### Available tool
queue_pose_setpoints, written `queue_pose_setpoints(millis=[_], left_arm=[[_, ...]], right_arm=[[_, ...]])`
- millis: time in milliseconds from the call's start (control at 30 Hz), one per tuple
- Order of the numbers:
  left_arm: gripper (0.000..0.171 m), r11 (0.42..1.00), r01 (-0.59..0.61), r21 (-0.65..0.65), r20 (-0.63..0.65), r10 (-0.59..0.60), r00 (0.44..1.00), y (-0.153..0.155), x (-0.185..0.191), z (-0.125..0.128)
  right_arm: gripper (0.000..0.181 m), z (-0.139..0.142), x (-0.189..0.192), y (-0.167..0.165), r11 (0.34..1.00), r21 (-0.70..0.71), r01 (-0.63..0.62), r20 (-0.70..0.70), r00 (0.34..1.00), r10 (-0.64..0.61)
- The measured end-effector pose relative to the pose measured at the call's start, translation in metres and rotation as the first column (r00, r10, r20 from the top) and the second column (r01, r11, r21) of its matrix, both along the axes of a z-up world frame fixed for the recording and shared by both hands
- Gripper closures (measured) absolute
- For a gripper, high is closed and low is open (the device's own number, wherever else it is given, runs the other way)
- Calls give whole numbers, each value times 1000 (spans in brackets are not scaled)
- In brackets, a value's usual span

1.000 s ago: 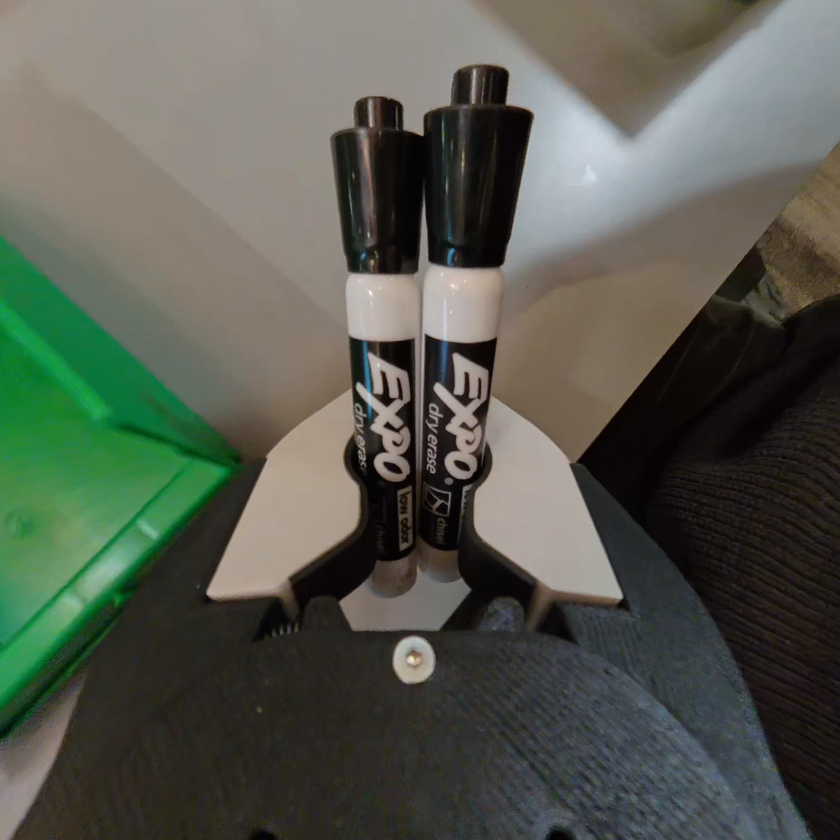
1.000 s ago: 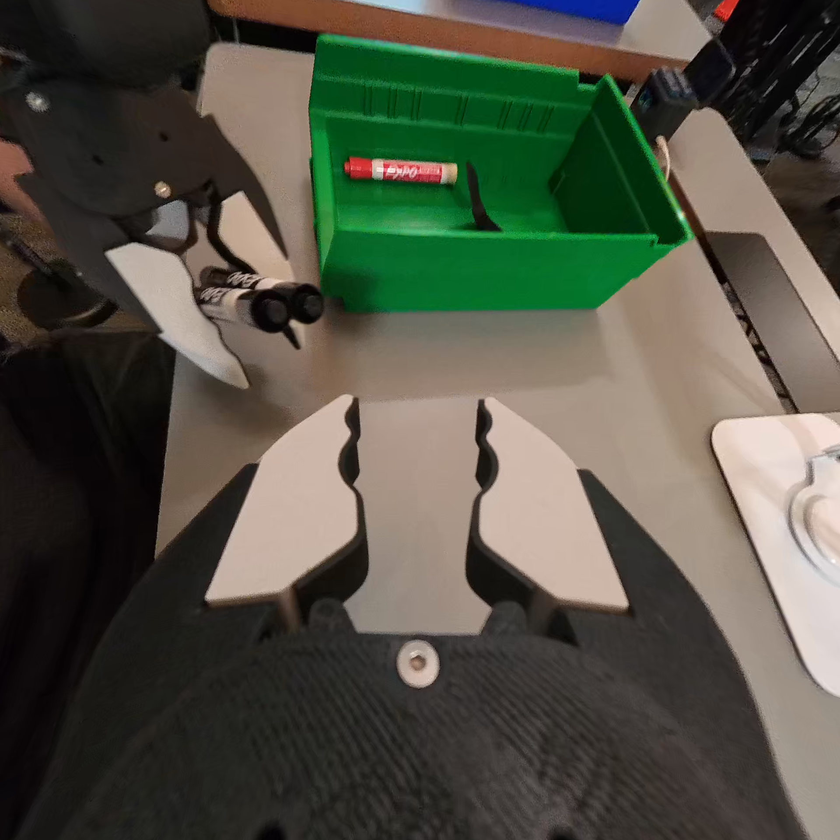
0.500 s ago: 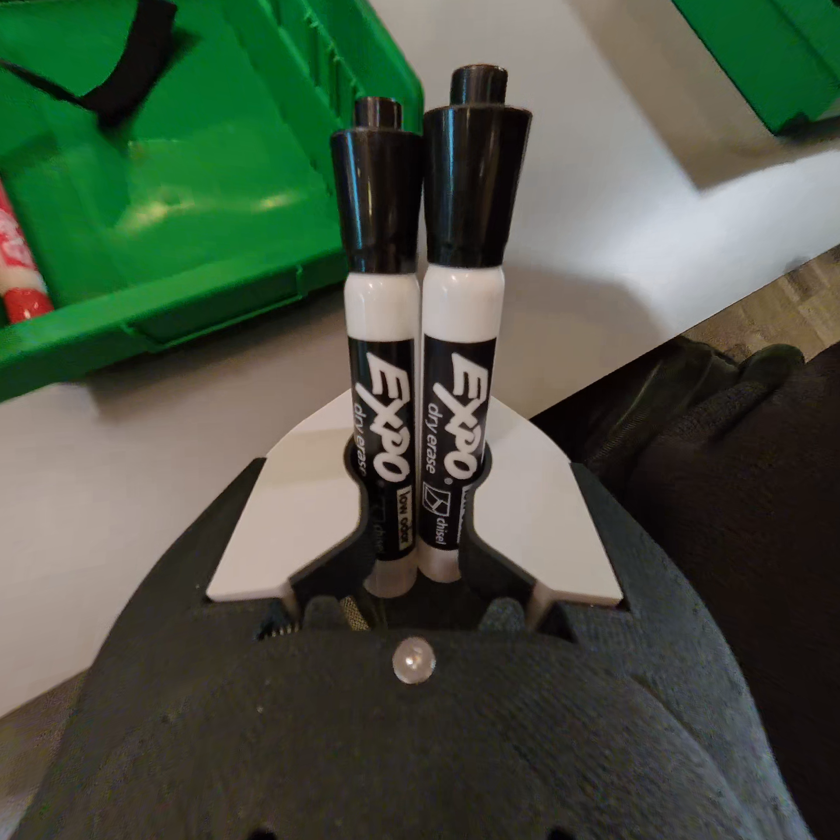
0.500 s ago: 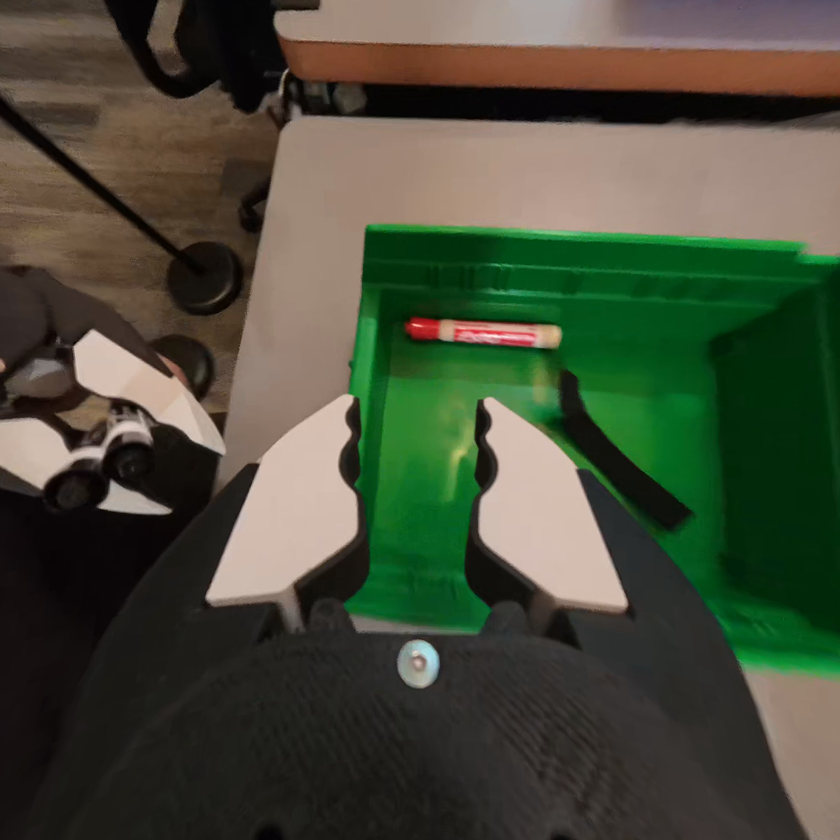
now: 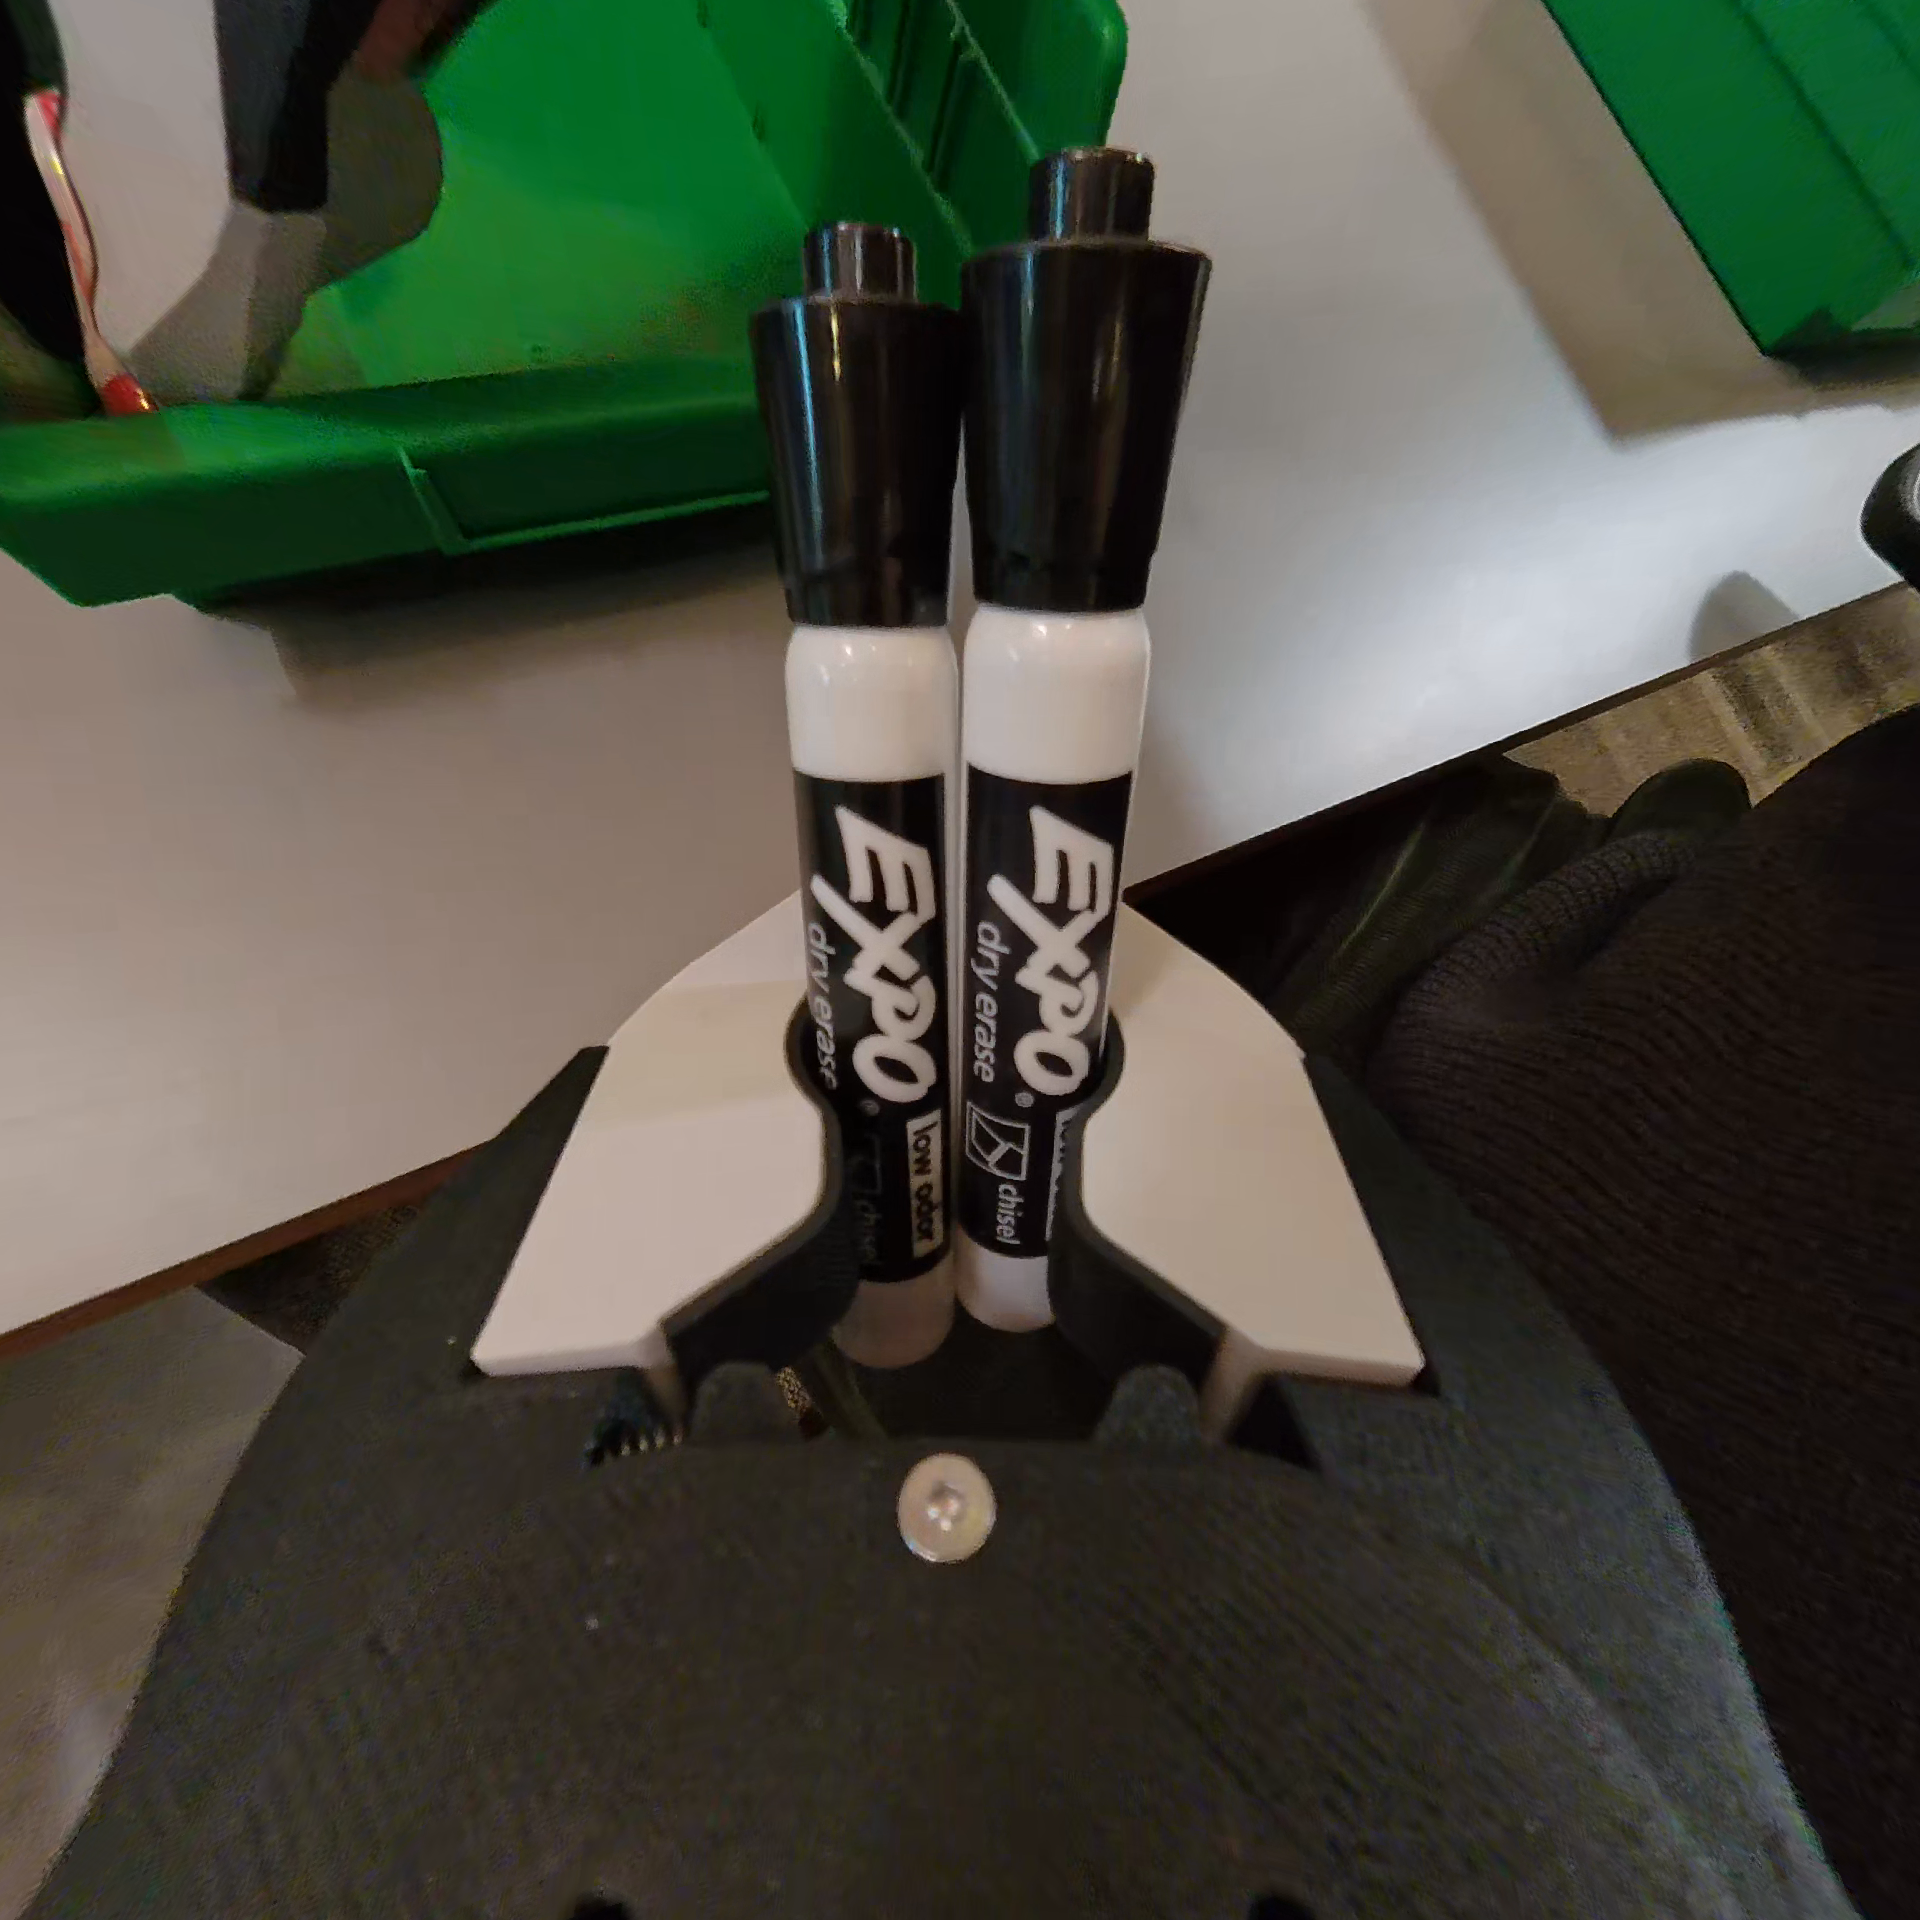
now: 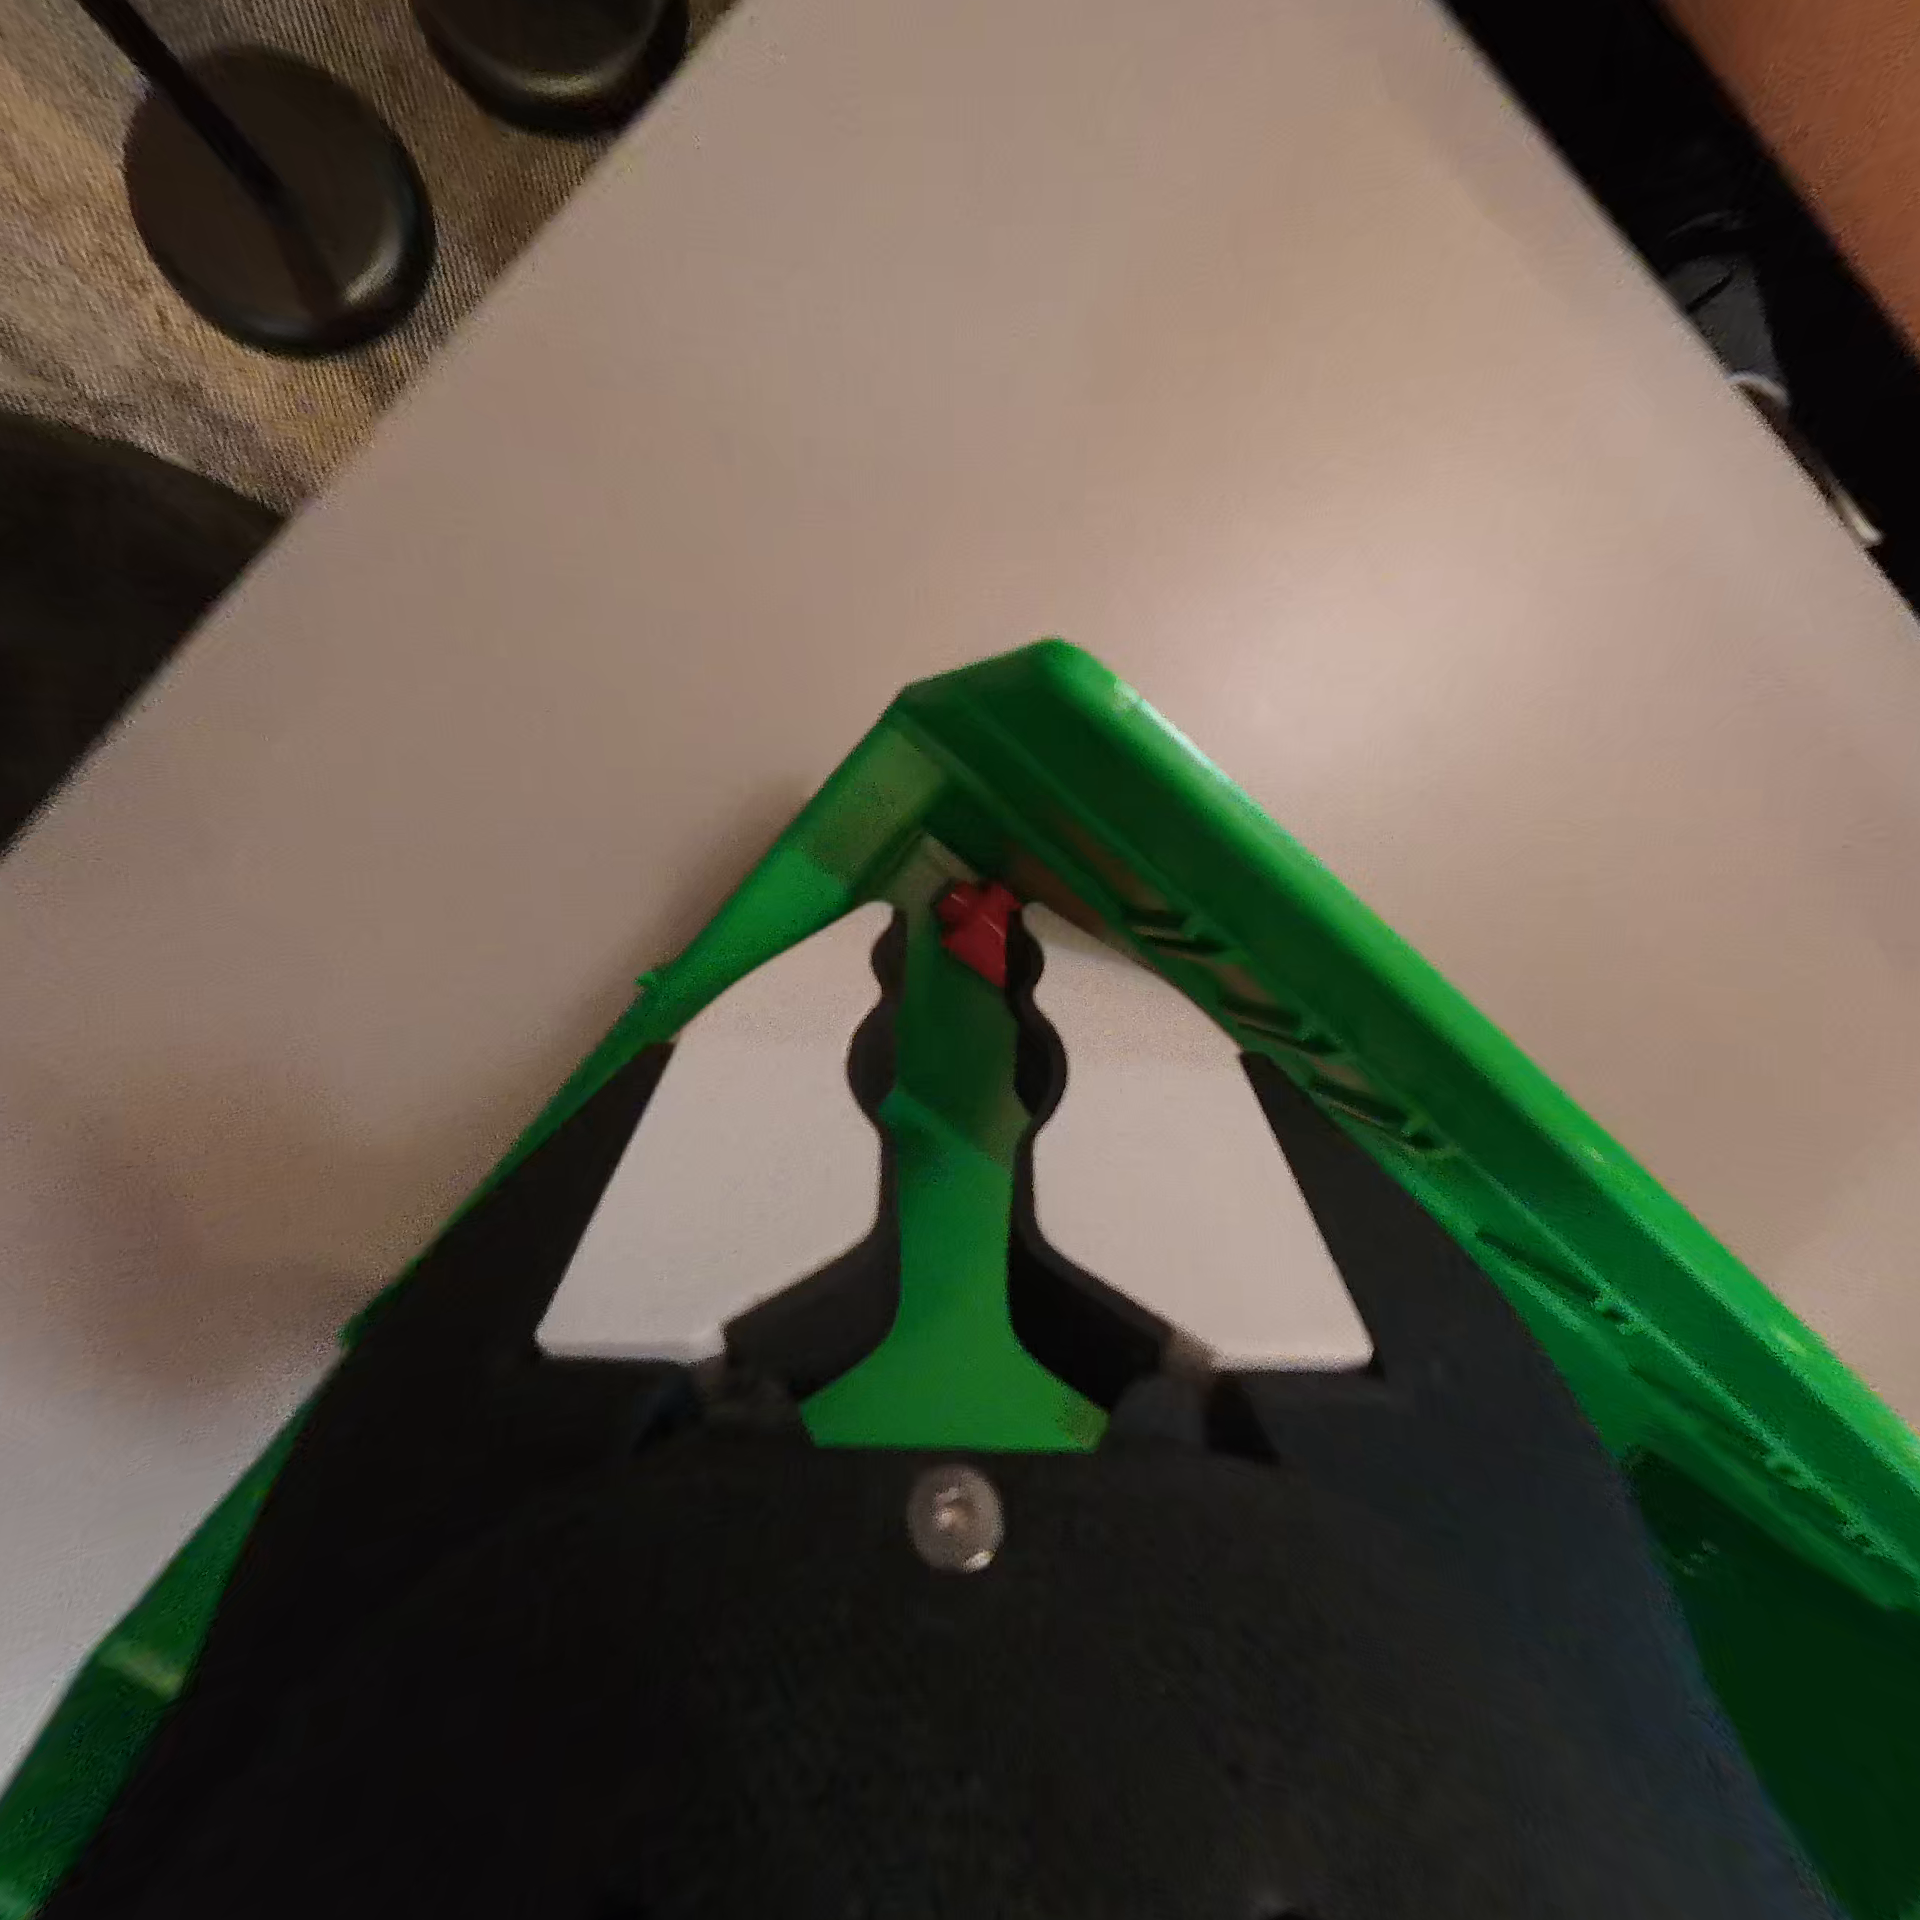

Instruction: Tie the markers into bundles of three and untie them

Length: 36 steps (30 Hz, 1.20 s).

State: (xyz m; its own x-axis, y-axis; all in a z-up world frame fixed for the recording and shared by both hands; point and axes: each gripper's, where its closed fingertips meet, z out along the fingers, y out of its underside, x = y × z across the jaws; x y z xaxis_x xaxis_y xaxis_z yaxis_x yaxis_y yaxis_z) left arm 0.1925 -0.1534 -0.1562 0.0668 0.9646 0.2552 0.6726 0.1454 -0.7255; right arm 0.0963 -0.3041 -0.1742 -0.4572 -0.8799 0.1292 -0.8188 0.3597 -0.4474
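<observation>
Left gripper: fingers closed narrow around two black-capped markers, side by side and touching, caps pointing toward 12 o'clock along the fingers. Barrels white with black printed wraps; rear ends seated down in the notch between the fingers. Left marker slightly lower than the right one.

Beyond the caps, at 10 to 11 o'clock: green bin on a pale grey table, front lip facing the camera. Second green bin at 1 o'clock, near the table's far side, well apart from the first. At 9 to 10 o'clock, top left corner: right gripper reaching down into the first bin, with a red marker just beside it, red cap low; grip not clear from this view. Dark knitted fabric at 3 o'clock, off the table edge.

Right gripper: down inside the green bin, aimed into its corner at 12 o'clock. Fingers set to a narrow gap, green bin floor visible between them. Red marker tip at the fingertips, against the right-hand one; held or only touched, cannot tell, picture blurred. Table past the bin corner; round black stand base on carpet at 10 o'clock.
</observation>
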Motion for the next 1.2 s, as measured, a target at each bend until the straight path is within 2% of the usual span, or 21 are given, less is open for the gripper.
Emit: queue_pose_setpoints(millis=[100, 167, 233, 300, 367, 433, 500, 533, 600, 633, 733, 833, 1033, 1133, 1200], left_arm=[[128, 1000, 6, 11, 5, -6, 1000, 1, -1, -2], [128, 1000, 9, 15, 12, -9, 1000, 1, -1, -4], [128, 1000, 9, 21, 17, -10, 1000, 1, -1, -5], [128, 1000, 10, 30, 19, -10, 1000, 1, -2, -7], [128, 999, 10, 38, 20, -10, 1000, 1, -2, -7], [128, 999, 11, 46, 23, -12, 1000, 1, -3, -9], [129, 999, 10, 53, 29, -11, 1000, 1, -3, -10], [129, 998, 10, 55, 32, -11, 999, 1, -3, -11], [129, 998, 15, 58, 40, -17, 999, 1, -2, -13], [129, 998, 21, 59, 44, -24, 999, 3, -2, -14], [129, 999, 30, 39, 49, -32, 998, 4, -2, -14], [128, 999, 30, 30, 55, -32, 998, 3, -1, -15], [128, 998, 32, 45, 60, -35, 998, 3, 0, -17], [128, 998, 37, 49, 64, -40, 997, 3, 0, -18], [128, 998, 41, 50, 67, -44, 997, 4, 0, -19]], right_arm=[[153, -19, -8, -1, 999, 46, 4, -45, 999, -2], [152, -18, -11, 2, 997, 72, 7, -37, 999, -4], [155, -19, -22, 16, 985, 171, 28, -73, 997, -16], [146, -23, -42, 31, 960, 267, 84, -146, 988, -46], [147, -19, -54, 36, 951, 271, 150, -144, 983, -114], [148, -13, -60, 35, 920, 273, 279, -110, 960, -259], [145, -10, -61, 35, 839, 332, 430, -63, 898, -435], [145, -11, -64, 35, 762, 377, 527, -61, 835, -547], [146, -13, -59, 39, 618, 520, 590, -39, 739, -673], [147, -14, -59, 36, 588, 542, 601, -34, 715, -699], [146, -23, -79, 23, 580, 468, 667, -84, 686, -723], [139, -28, -84, 14, 558, 467, 686, -88, 664, -742], [123, -14, -77, -22, 546, 439, 713, 62, 582, -811], [117, -22, -79, -32, 534, 407, 741, 60, 561, -825], [121, -28, -79, -35, 541, 369, 755, 49, 566, -823]])
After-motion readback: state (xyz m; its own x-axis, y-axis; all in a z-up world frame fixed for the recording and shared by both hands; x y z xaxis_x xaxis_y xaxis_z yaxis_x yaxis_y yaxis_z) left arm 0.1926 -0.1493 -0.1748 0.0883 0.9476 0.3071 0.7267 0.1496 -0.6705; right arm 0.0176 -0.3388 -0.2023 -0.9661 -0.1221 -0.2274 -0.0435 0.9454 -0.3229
